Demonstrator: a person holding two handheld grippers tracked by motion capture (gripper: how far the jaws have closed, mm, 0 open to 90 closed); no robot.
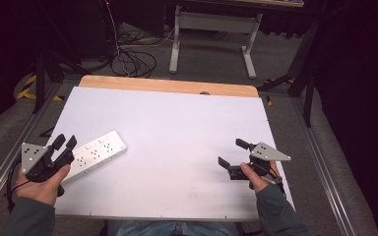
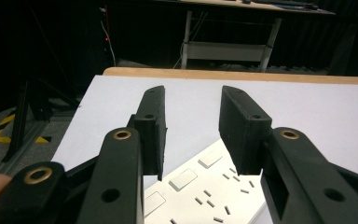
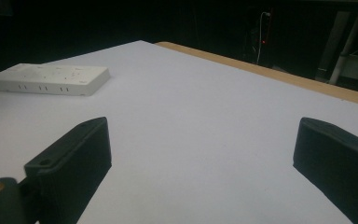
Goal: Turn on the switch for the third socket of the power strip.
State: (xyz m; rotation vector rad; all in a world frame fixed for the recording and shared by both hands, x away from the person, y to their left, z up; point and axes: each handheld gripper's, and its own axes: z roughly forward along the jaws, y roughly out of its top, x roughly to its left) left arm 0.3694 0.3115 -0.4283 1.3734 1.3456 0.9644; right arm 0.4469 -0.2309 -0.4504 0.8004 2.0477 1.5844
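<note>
High view: no writing can be read on the white power strip [image 1: 94, 155]. The left gripper [image 1: 65, 142] sits over the strip's near end with its jaws a modest way apart, nothing pinched between them. The strip lies flat on the white table [image 1: 177, 132], its long axis slanting from just under those jaws up and away to the right. The right gripper [image 1: 233, 152] is well apart from the strip, its jaws spread wide and empty.

Left gripper view: the strip [image 2: 205, 191] shows just below and beyond the jaws, its sockets and switches facing up; no label is legible. The left gripper [image 2: 193, 135] is partly open, the gap holding nothing; whether a pad touches the strip I cannot tell.

Right gripper view: the strip [image 3: 46, 79] lies far off beyond the left jaw, side on, no print readable. The right gripper [image 3: 200, 154] stands wide open over bare table.
</note>
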